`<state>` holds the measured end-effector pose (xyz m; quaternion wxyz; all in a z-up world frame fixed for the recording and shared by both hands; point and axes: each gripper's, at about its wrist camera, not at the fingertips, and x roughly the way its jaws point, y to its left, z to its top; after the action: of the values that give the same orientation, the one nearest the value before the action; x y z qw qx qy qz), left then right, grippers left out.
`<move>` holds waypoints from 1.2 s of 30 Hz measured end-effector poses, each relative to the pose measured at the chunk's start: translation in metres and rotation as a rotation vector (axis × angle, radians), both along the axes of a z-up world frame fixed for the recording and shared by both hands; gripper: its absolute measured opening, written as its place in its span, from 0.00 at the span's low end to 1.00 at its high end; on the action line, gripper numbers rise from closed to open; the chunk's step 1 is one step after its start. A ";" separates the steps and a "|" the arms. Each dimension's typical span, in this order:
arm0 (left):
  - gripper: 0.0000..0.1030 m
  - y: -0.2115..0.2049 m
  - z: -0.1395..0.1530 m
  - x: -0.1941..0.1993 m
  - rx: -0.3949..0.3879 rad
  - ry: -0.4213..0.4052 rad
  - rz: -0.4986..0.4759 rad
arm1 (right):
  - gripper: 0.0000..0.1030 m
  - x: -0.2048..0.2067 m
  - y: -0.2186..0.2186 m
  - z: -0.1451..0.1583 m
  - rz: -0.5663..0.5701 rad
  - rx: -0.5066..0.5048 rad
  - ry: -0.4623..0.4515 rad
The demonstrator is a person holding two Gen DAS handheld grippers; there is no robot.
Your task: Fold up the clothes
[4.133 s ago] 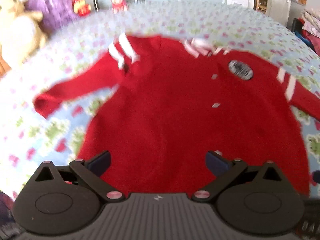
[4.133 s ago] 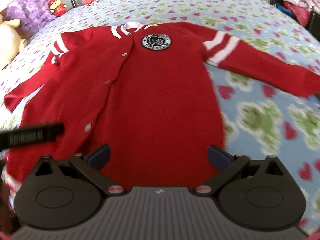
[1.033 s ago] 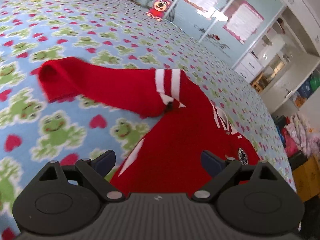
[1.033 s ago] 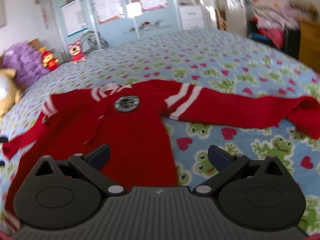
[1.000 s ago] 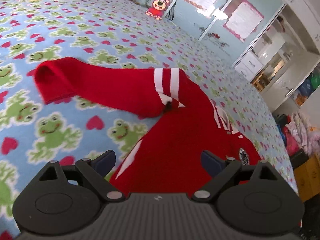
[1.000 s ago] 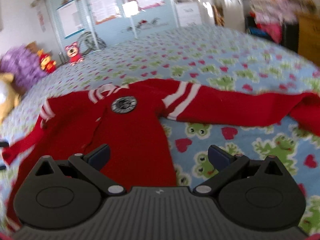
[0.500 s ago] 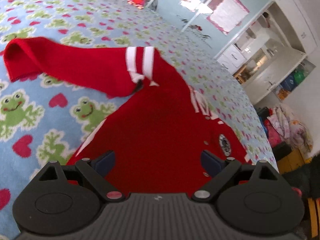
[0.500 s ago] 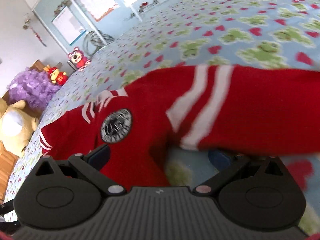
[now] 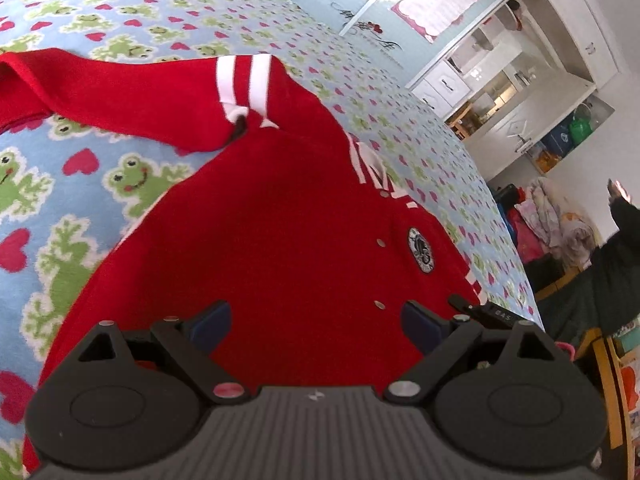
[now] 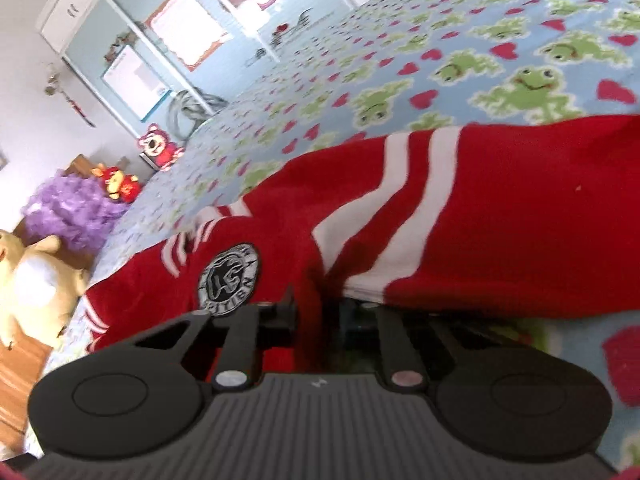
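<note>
- On the frog-print bedspread [image 9: 60, 208] the red cardigan [image 9: 280, 232] lies flat, front up, round chest badge [image 10: 229, 279] showing.
- Just beside that badge, at the armpit, the right gripper [image 10: 320, 312] has just been closing; its jaws now pinch the fabric where the striped sleeve [image 10: 500, 216] joins the body.
- That sleeve's long axis runs away from the badge, to the gripper's right.
- Left gripper [image 9: 316, 320], jaws wide & empty, hovers over the body, well short of the badge; far sleeve [image 9: 132, 92] unheld.
</note>
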<state>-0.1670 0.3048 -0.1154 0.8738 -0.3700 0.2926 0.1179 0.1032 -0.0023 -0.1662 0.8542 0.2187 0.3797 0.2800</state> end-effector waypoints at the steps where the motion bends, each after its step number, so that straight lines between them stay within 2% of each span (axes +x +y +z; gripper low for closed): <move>1: 0.92 -0.001 0.000 0.000 0.000 0.001 -0.003 | 0.10 -0.002 0.002 0.002 0.004 -0.014 -0.017; 5: 0.91 -0.002 0.000 0.000 -0.002 0.000 0.003 | 0.06 -0.020 0.010 0.012 0.013 -0.088 -0.128; 6: 0.91 -0.002 -0.001 0.000 -0.004 0.002 0.008 | 0.02 -0.026 0.013 0.015 0.020 -0.115 -0.164; 10: 0.90 0.002 -0.005 0.001 -0.008 0.021 0.032 | 0.02 -0.053 0.033 0.027 0.046 -0.263 -0.326; 15: 0.89 0.000 -0.004 0.003 -0.016 0.018 0.009 | 0.02 -0.080 0.041 0.032 0.060 -0.307 -0.420; 22: 0.89 -0.014 0.006 0.008 -0.014 -0.011 -0.041 | 0.02 -0.126 0.047 0.041 0.120 -0.299 -0.521; 26: 0.89 -0.021 0.006 0.021 -0.075 0.005 -0.070 | 0.02 -0.155 0.045 0.045 0.169 -0.285 -0.554; 33: 0.89 -0.050 0.010 0.053 -0.092 0.025 -0.175 | 0.02 -0.203 0.041 0.051 0.285 -0.259 -0.609; 36: 0.89 -0.057 0.005 0.064 -0.075 0.081 -0.186 | 0.02 -0.215 0.039 0.053 0.323 -0.248 -0.628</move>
<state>-0.1032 0.2480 -0.1106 0.8540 -0.3685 0.3650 0.0399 -0.1117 0.0369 -0.1133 0.8938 -0.0455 0.1597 0.4165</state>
